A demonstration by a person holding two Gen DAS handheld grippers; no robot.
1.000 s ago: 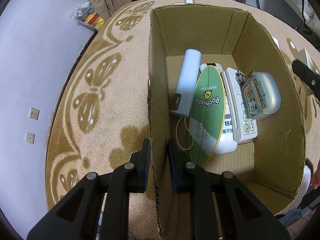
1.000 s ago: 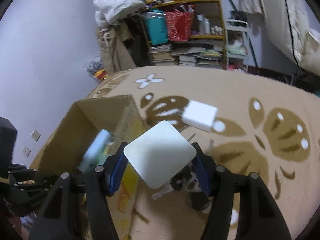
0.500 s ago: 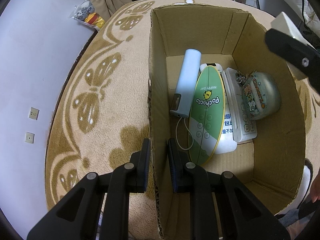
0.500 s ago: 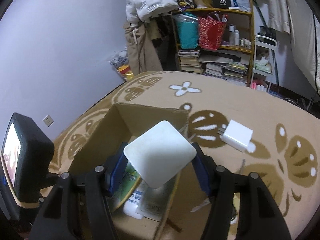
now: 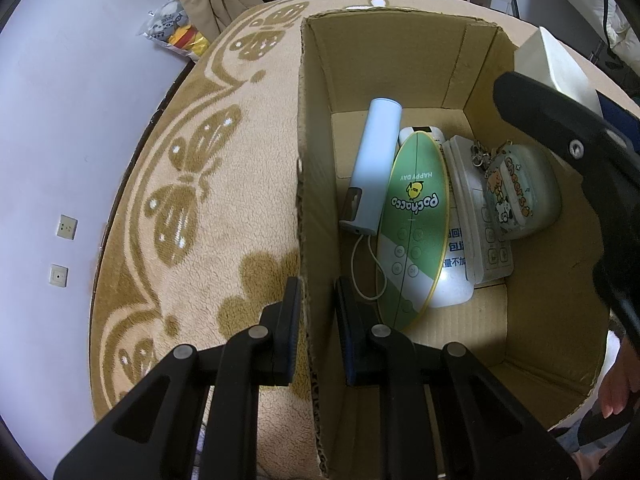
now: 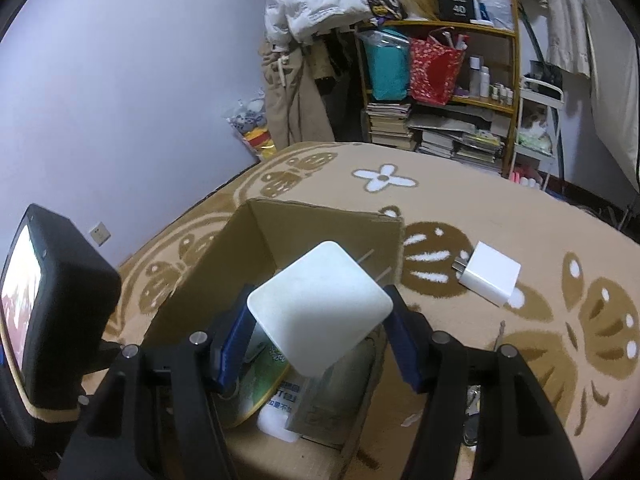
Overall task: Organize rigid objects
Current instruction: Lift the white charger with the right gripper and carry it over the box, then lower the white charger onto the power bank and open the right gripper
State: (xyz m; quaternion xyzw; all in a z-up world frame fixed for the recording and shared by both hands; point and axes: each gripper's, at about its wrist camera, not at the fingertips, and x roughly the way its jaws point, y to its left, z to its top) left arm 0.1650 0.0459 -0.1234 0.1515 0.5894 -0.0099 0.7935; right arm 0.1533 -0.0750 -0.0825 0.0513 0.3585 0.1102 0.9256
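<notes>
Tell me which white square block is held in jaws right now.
The rounded white block, clamped by the right gripper above the cardboard box. The other, a white charger, lies loose on the rug.

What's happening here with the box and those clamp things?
A person is tidying small items into an open brown cardboard box on a beige patterned rug. The left gripper pinches the box's side wall, steadying it. The right gripper holds a flat white rounded-square device above the box. Inside lie a green oval Pochacco board, a pale blue cylinder and a grey-green pouch. A white charger plug waits on the rug.
</notes>
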